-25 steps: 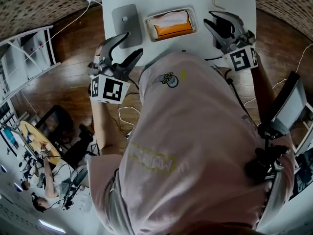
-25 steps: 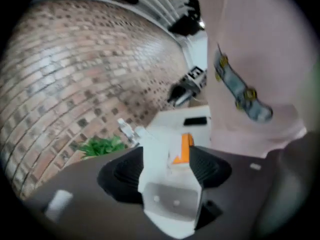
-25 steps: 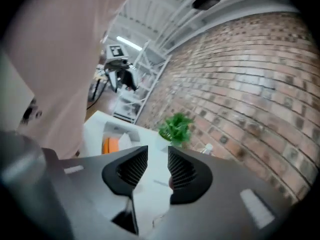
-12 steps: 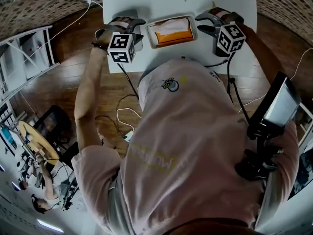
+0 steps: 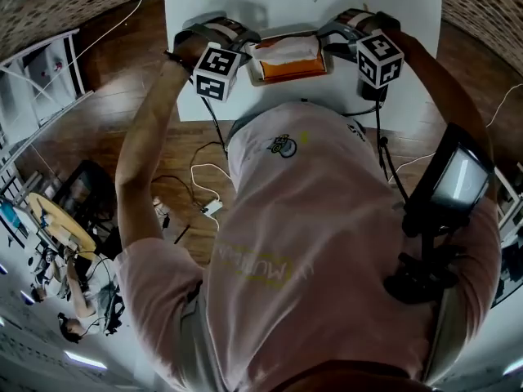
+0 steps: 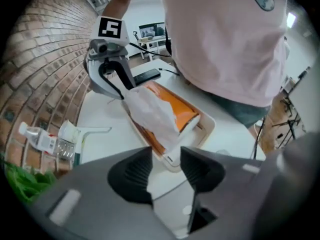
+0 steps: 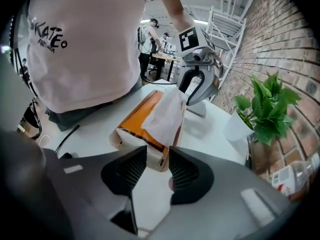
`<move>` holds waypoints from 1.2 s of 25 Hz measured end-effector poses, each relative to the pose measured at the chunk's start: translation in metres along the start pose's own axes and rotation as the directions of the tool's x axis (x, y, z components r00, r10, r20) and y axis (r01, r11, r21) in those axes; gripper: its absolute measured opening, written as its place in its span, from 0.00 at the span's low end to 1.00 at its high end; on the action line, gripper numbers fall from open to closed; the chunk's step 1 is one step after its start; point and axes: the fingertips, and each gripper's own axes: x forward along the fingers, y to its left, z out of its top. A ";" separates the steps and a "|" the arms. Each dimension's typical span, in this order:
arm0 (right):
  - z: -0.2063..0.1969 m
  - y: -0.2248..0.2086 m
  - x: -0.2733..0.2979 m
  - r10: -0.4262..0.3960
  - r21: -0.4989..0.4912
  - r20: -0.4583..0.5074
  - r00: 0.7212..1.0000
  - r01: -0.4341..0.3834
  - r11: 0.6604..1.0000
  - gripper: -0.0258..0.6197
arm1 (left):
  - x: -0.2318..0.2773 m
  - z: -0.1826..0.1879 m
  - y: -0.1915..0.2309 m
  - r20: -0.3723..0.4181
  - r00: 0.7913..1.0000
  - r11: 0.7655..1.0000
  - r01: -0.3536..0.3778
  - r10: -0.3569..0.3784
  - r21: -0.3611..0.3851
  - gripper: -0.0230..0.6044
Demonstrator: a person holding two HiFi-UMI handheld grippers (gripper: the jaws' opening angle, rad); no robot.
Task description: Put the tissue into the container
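left gripper (image 6: 165, 158): my jaws released, empty | right gripper (image 7: 157, 156): jaws narrowly parted, just eased wider, empty | tissue (image 5: 286, 49) sticks up from container (image 5: 288, 81), upper centre, lying left-right between both grippers, neither nearer

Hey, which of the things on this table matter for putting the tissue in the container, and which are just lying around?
For the job: tissue, orange tissue pack, container, left gripper, right gripper.
Just lying about: potted plant, plastic bottle.

Table (image 5: 384, 6): white, as I see it from above
Container (image 6: 207, 126): mid-table
Plant pot (image 7: 239, 128): just beyond container
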 end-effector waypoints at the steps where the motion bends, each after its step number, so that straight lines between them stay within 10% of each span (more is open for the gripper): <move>1: 0.002 -0.002 0.000 0.011 -0.010 0.003 1.000 -0.011 1.000 0.26 | -0.001 0.003 0.002 0.014 1.000 1.000 0.006 -0.006 -0.005 0.28; 30: 0.011 -0.006 0.012 0.129 -0.065 0.074 0.989 -0.125 0.990 0.26 | 0.004 0.003 0.001 -0.002 0.999 0.999 0.040 -0.040 0.026 0.23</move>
